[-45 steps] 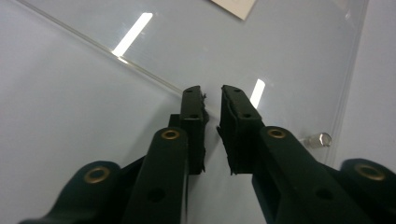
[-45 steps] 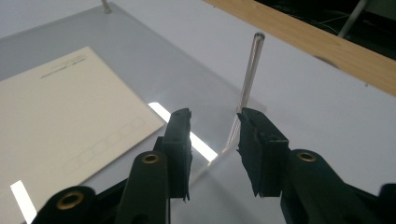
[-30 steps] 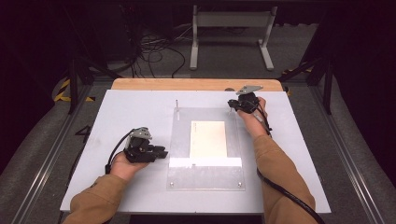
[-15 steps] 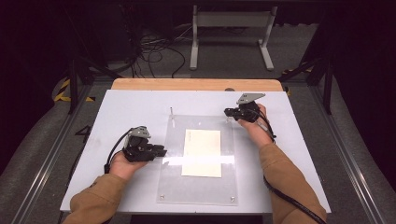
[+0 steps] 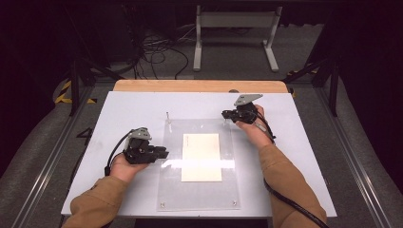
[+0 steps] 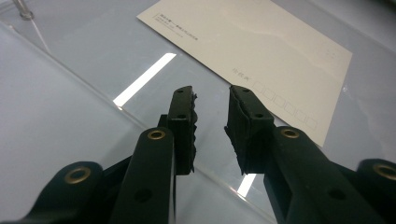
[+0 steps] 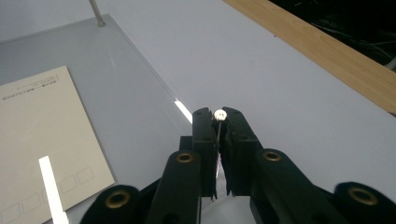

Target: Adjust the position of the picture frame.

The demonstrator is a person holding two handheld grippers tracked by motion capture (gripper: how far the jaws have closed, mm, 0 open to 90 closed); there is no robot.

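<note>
A clear acrylic plate (image 5: 199, 194) lies flat on the white table (image 5: 133, 109), with a cream card (image 5: 202, 156) at its middle. A thin metal pin (image 5: 167, 115) stands at the plate's far-left corner. My right gripper (image 5: 224, 114) is at the far-right corner, jaws around a white-headed pin (image 7: 219, 114). The jaws have just been opening, and a dark slit shows beside the pin. My left gripper (image 5: 165, 153) rests at the plate's left edge, open, with nothing between its fingers (image 6: 184, 112). Ahead of them lies the card (image 6: 261, 42).
A wooden strip (image 5: 199, 85) runs along the table's far edge. Beyond it, on the dark floor, stand a metal frame (image 5: 235, 28) and loose cables (image 5: 157, 47). Bare white table lies left and right of the plate.
The plate and its card have slid toward the person and a little left, then settled square. My right gripper came along with the corner. The left hand stayed put.
</note>
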